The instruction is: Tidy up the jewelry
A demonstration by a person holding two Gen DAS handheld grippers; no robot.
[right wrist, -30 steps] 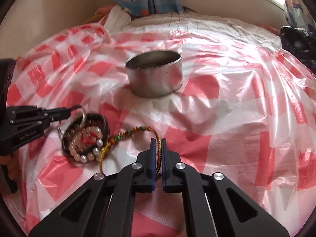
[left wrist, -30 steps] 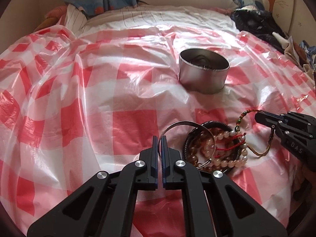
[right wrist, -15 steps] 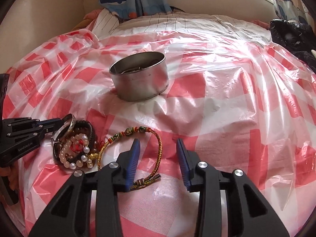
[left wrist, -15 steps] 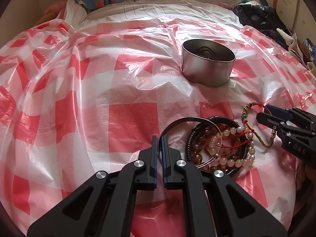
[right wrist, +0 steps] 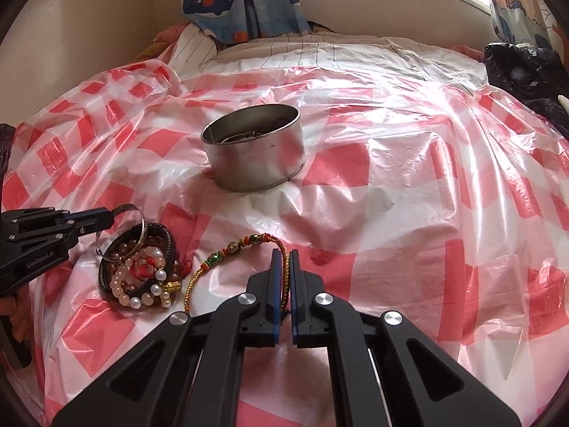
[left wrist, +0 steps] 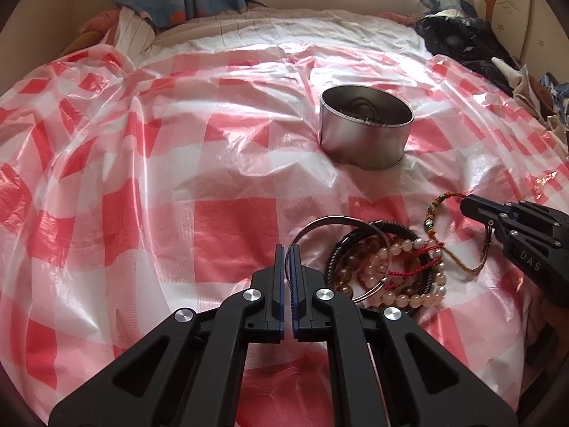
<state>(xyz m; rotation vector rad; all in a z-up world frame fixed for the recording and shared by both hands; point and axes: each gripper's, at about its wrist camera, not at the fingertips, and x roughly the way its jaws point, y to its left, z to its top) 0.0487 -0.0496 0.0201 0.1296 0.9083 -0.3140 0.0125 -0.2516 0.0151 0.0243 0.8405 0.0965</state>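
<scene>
My left gripper (left wrist: 287, 249) is shut on the rim of a silver bangle (left wrist: 330, 219), which leans on a pile of bead bracelets (left wrist: 387, 277) inside a black cord ring. From the right wrist view that left gripper (right wrist: 111, 217) reaches in from the left with the bangle (right wrist: 129, 209) over the pile (right wrist: 138, 267). My right gripper (right wrist: 284, 253) has its jaws closing to a pinch on a braided red, green and gold bracelet (right wrist: 231, 249), with the cord between its pads. A round metal tin (right wrist: 254, 153) stands beyond, with dark jewelry inside.
A red and white checked plastic sheet (left wrist: 142, 178) covers the bed. The tin (left wrist: 366, 138) sits mid-sheet. Dark clothes (left wrist: 458, 42) are heaped at the far right. A whale-print curtain (right wrist: 242, 0) and striped bedding lie at the back, with a wall on the left.
The right gripper opened over the braided bracelet half a second ago and has shut on its cord again. The left gripper stayed shut on the silver bangle.
</scene>
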